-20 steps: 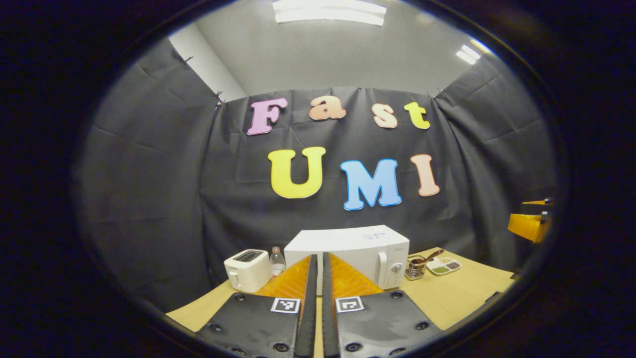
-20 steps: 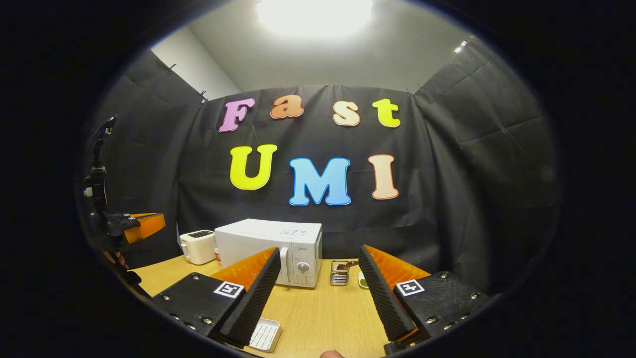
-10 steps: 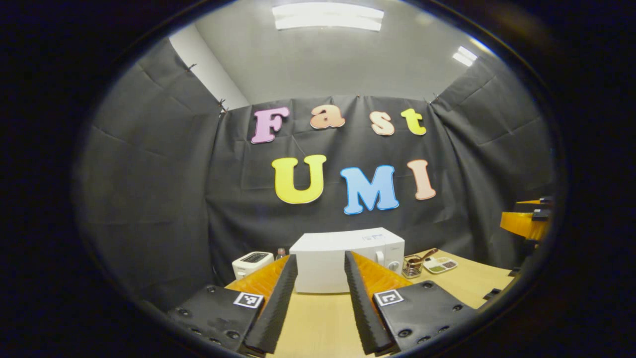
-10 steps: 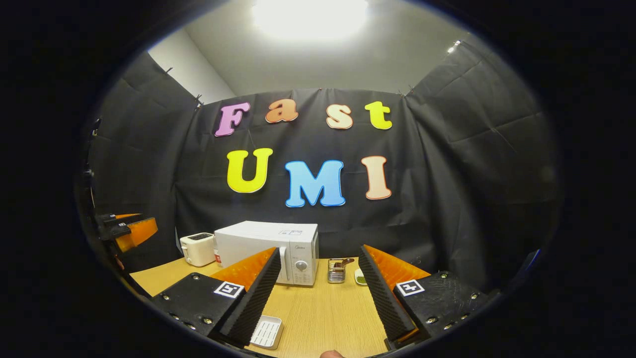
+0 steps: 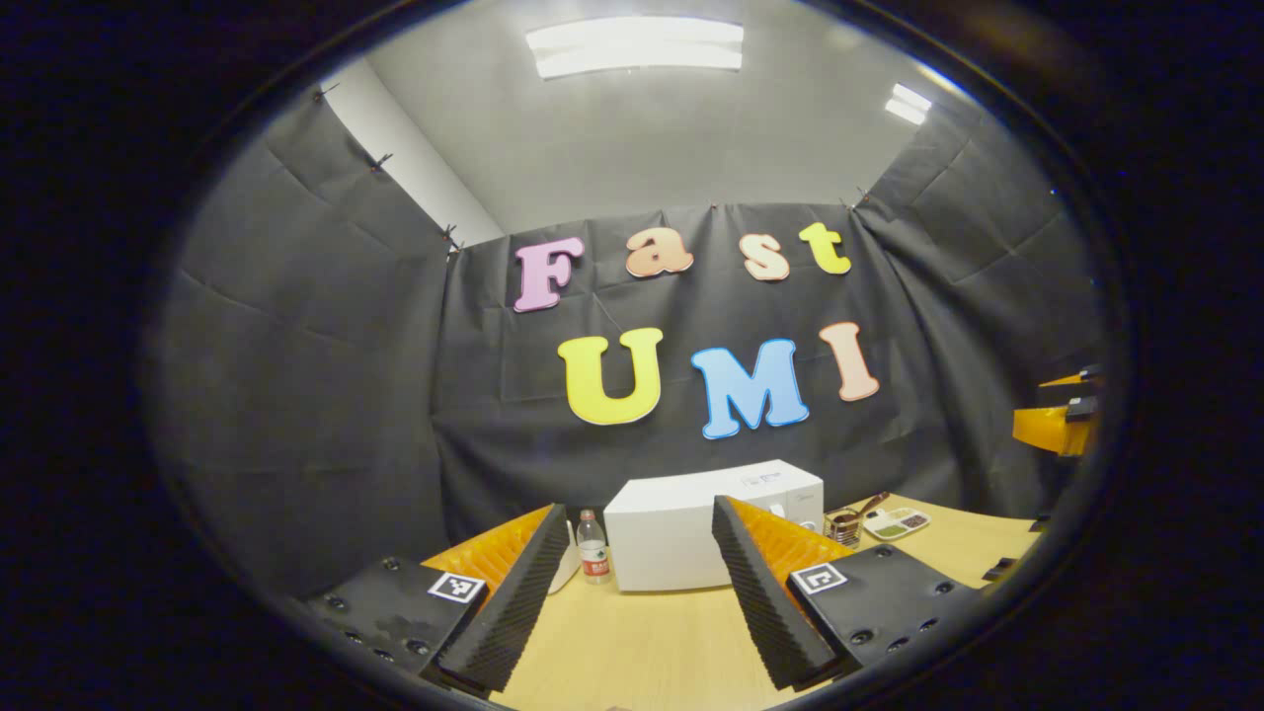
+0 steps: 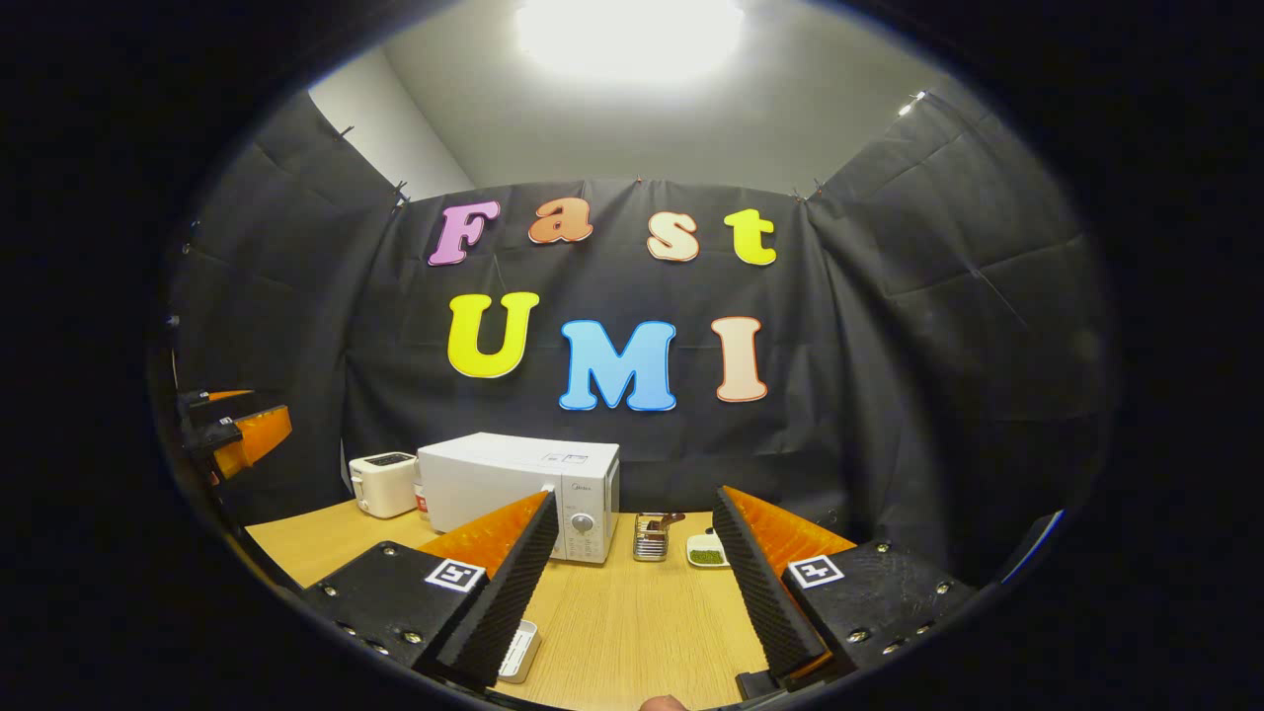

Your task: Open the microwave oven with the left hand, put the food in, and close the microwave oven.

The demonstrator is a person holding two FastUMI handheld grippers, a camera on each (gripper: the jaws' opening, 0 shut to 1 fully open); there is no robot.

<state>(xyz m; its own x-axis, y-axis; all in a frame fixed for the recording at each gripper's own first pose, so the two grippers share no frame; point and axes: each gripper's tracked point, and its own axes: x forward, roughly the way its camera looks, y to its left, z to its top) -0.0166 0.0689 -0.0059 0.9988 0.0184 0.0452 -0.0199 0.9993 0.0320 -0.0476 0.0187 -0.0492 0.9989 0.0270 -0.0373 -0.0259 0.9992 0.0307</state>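
The white microwave (image 5: 671,538) stands at the back of the wooden table (image 5: 632,642) with its door shut. It also shows in the right gripper view as the microwave (image 6: 494,479), its dial facing me. My left gripper (image 5: 638,506) is open and empty, held back from the microwave with its fingers framing it. My right gripper (image 6: 633,496) is open and empty as well, over the table's near part. A small white ribbed tray (image 6: 520,647) lies on the table under its left finger. The other gripper (image 6: 237,434) shows at the far left edge.
A white toaster (image 6: 383,484) and a small bottle (image 5: 592,555) stand left of the microwave. Right of it are a wire utensil holder (image 6: 649,536) and a dish with green food (image 6: 707,555). Black cloth walls close the booth on three sides.
My left gripper went from shut to wide open and swung slightly left, so the microwave sits further right between its fingers. The right gripper stayed open and barely shifted.
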